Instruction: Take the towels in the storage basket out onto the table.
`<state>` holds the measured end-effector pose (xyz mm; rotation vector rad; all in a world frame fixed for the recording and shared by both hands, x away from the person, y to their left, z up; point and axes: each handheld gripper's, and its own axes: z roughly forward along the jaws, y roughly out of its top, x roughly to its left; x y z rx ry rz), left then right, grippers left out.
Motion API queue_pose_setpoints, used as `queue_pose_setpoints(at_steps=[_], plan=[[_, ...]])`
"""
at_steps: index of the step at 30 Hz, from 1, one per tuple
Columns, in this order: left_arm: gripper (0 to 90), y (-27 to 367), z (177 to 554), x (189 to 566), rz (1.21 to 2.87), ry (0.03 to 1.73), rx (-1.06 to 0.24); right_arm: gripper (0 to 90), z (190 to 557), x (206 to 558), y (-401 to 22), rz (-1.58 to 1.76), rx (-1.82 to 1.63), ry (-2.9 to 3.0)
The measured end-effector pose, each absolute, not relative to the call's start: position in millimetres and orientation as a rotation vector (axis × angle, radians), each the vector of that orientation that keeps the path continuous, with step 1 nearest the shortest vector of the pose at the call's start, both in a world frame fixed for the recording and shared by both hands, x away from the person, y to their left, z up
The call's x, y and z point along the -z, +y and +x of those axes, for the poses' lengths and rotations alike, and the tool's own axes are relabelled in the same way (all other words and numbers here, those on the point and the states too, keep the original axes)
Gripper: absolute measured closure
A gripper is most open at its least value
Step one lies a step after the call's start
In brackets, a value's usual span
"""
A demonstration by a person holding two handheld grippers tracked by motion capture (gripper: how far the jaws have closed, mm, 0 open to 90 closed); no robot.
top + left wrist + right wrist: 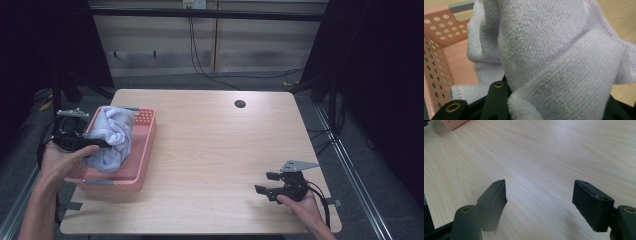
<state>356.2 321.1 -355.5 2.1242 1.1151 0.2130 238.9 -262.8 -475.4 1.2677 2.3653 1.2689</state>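
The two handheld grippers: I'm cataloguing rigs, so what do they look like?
Both are black. The left claw and right claw each carry a grey three-cornered plate on top and trail a black cable. The right claw's flat black jaws have brass-coloured screw holes. The person's forearms are bare.

Lavender towel (554,50) over pink basket (441,37)

Pale lavender towel (113,136) (terry cloth, crumpled in thick folds) sits bunched and partly raised inside pink perforated basket (142,152).
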Motion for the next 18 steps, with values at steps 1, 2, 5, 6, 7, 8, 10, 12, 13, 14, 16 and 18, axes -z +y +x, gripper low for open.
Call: queue_pose_setpoints(at_steps=[1,2,5,6,7,8,10,12,13,14,16,18], plan=[[57.5,320.5,355.9,354.8,2.113,1.118,-0.215,26.9,238.7,475.2,-262.9,1.269,-1.271,2.366],[57.5,320.5,355.7,353.5,2.114,1.115,-0.218,26.9,238.6,475.2,-263.0,1.267,-1.271,2.365],[57.4,321.5,353.6,347.7,2.075,1.123,-0.227,26.8,238.6,475.0,-263.2,1.268,-1.273,2.364],[57.4,321.5,353.6,347.7,2.075,1.123,-0.227,26.8,238.6,475.0,-263.2,1.268,-1.273,2.364],[57.4,322.1,353.1,345.8,2.075,1.121,-0.226,26.8,238.6,475.1,-263.2,1.268,-1.272,2.366],[57.3,322.4,351.9,342.6,2.068,1.116,-0.229,26.8,238.7,475.1,-263.1,1.268,-1.272,2.366],[57.3,322.3,351.1,340.7,2.057,1.117,-0.24,26.8,238.7,475.1,-263.1,1.267,-1.272,2.366],[57.3,321.8,349.3,336.4,2.06,1.102,-0.245,26.8,238.7,475.1,-263.1,1.266,-1.272,2.367],[57.2,320.7,348.3,335.4,2.045,1.106,-0.248,26.8,238.6,475.0,-263.3,1.264,-1.271,2.367],[57.1,320.2,347.6,333.5,2.046,1.101,-0.249,26.8,238.6,474.9,-263.2,1.264,-1.272,2.365],[57.1,319.5,346.1,329.3,2.051,1.09,-0.258,26.8,238.4,474.6,-263.1,1.269,-1.274,2.364],[57.1,319.0,345.2,325.2,2.044,1.077,-0.265,26.8,238.4,474.6,-263.2,1.268,-1.274,2.364]])
